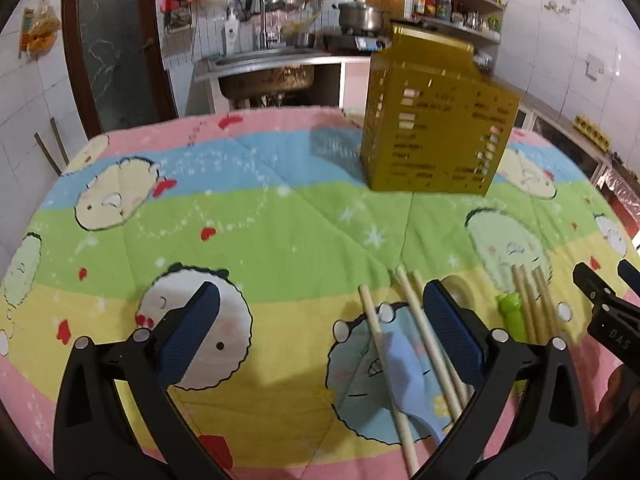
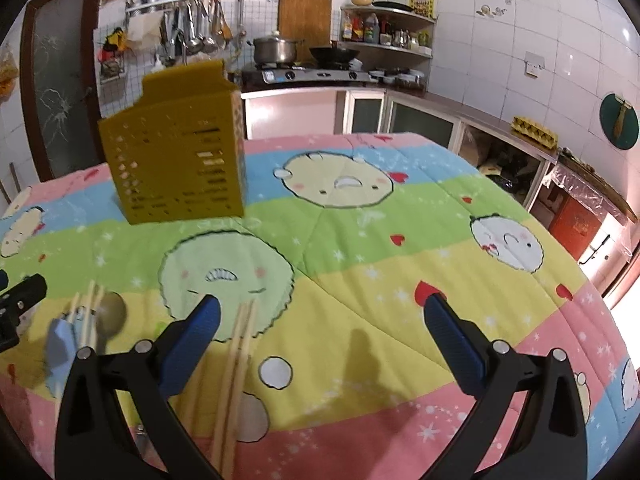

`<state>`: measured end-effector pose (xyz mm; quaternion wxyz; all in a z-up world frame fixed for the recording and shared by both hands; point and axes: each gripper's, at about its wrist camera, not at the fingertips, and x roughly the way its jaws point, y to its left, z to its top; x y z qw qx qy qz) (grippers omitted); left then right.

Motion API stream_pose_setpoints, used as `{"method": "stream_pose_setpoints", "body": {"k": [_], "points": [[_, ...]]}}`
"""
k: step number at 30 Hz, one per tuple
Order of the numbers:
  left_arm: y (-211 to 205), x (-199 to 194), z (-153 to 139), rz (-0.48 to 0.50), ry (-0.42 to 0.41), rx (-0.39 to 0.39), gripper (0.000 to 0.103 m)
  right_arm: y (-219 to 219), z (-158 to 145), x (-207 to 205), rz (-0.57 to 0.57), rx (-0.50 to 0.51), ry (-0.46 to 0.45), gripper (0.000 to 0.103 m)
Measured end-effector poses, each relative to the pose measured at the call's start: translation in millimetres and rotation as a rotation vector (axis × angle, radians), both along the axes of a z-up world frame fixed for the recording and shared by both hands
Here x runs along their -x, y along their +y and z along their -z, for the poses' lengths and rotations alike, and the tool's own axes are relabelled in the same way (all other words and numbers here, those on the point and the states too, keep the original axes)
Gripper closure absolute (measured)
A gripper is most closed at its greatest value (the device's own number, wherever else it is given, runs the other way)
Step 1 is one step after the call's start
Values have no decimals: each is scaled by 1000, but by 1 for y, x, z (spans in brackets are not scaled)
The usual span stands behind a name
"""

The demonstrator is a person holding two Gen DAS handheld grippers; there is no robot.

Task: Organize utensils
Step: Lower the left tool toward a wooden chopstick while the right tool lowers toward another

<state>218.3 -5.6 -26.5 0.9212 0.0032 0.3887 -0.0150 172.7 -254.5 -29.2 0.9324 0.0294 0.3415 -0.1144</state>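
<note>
A mustard-yellow slotted utensil holder [image 1: 436, 128] [image 2: 180, 156] stands upright on the patterned quilt [image 1: 248, 220] [image 2: 380, 248]. Wooden chopsticks [image 1: 424, 336] and a light blue spoon [image 1: 408, 380] lie in front of my left gripper [image 1: 320, 320], which is open and holds nothing. Further right lie more chopsticks [image 1: 536, 300] and a green-handled utensil [image 1: 512, 312]. My right gripper [image 2: 322, 326] is open and empty, with a chopstick pair [image 2: 236, 372] beside its left finger. A metal spoon [image 2: 110, 314] and the blue spoon [image 2: 60, 348] lie to its left.
The quilt covers the whole table. Behind it are a sink [image 1: 264, 64], a stove with a pot [image 2: 276, 50] and wok, hanging ladles and a shelf of bottles [image 2: 384, 32]. The other gripper's tip shows at the frame edge [image 1: 600, 304] [image 2: 20, 300].
</note>
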Motion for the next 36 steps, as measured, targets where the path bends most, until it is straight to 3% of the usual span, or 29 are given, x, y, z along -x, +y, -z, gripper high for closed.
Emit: {"method": "stream_pose_setpoints", "body": {"k": [7,36], "points": [[8,-15,25,-12,101,21,5,3,12,-3,-8,-3,35,4],[7,-20,34,-4,140,16,14,-7,29,-16,9,-61,124,4]]}}
